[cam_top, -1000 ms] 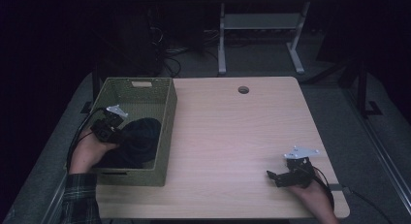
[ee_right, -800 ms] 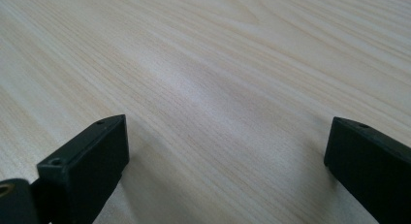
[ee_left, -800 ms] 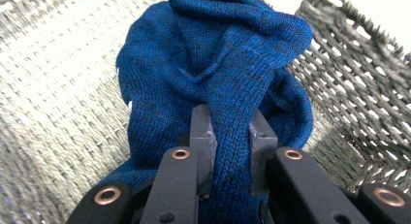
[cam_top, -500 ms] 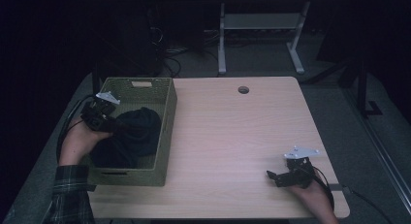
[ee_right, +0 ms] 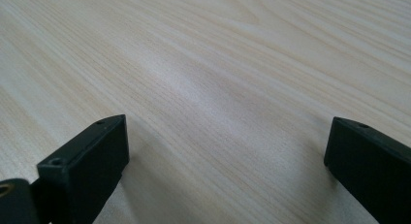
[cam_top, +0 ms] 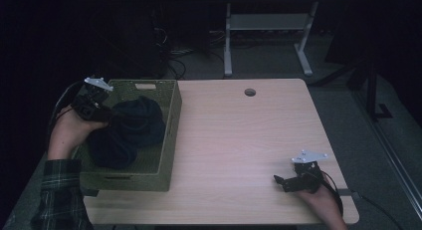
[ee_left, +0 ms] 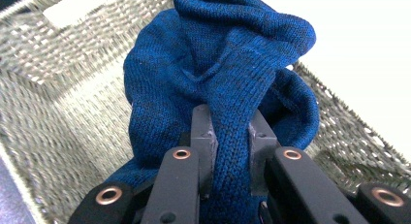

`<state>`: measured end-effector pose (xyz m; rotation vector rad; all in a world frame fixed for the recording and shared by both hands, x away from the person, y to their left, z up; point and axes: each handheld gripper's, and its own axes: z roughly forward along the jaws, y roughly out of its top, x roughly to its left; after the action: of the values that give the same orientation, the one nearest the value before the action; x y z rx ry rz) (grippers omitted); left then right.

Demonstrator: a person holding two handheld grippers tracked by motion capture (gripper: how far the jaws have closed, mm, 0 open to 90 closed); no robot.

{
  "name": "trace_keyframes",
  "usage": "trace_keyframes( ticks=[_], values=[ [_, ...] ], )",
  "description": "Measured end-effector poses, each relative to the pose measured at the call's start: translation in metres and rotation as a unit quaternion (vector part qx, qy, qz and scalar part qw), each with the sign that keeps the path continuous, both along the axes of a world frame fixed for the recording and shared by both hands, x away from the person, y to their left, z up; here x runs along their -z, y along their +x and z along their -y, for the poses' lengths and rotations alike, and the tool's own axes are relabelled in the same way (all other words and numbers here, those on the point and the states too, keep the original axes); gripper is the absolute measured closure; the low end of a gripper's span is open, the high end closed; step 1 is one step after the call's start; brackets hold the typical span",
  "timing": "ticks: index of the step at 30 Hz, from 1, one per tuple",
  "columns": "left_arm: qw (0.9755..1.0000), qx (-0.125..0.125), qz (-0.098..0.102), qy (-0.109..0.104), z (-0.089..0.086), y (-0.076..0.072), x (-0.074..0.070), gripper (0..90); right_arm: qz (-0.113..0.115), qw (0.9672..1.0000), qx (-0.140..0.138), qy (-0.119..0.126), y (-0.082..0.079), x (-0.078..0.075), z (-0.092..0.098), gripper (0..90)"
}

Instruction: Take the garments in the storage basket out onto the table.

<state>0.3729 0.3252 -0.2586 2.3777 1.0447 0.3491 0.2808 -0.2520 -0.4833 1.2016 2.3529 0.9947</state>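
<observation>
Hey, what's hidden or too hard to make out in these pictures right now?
- Basket floor under the blue knitted garment: covered by it in the high view and left gripper view.
- Garment's type: bunched up, cannot tell.
- Room beyond the table: too dark in the high view.
- Garment's lower part: cut off by the left gripper view's bottom edge.

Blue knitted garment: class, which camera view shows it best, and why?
The left gripper view: the blue knitted garment is close, its colour and knit clear, pinched in the left gripper. The high view shows it as a dark heap in the basket.
</observation>
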Motion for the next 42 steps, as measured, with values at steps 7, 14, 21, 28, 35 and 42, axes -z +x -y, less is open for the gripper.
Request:
trace_keyframes(
  ticks=[7, 14, 21, 28, 35, 42],
  values=[
    [0.9999, -0.004, 0.013, 0.002, -0.001, -0.001, -0.023, 78.4, 0.000, 1.0000, 0.000, 0.000, 0.000, 0.000, 0.000, 1.9],
    [0.9995, 0.004, 0.023, -0.020, 0.002, -0.006, -0.039, 78.4, 0.000, 1.0000, 0.000, 0.000, 0.000, 0.000, 0.000, 1.9],
    [0.9989, 0.029, 0.019, -0.032, 0.020, -0.006, -0.041, 78.4, 0.000, 1.0000, 0.000, 0.000, 0.000, 0.000, 0.000, 1.9],
    [0.9977, 0.051, 0.014, -0.043, 0.044, -0.002, -0.042, 78.3, 0.000, 1.0000, 0.000, 0.000, 0.000, 0.000, 0.000, 1.9],
    [0.9963, 0.073, 0.009, -0.044, 0.069, 0.003, -0.045, 78.3, 0.000, 1.0000, 0.000, 0.000, 0.000, 0.000, 0.000, 1.9],
    [0.9932, 0.101, 0.005, -0.058, 0.092, 0.007, -0.050, 78.3, -0.002, 1.0000, 0.002, 0.000, 0.000, 0.000, 0.000, 1.9]
  ],
)
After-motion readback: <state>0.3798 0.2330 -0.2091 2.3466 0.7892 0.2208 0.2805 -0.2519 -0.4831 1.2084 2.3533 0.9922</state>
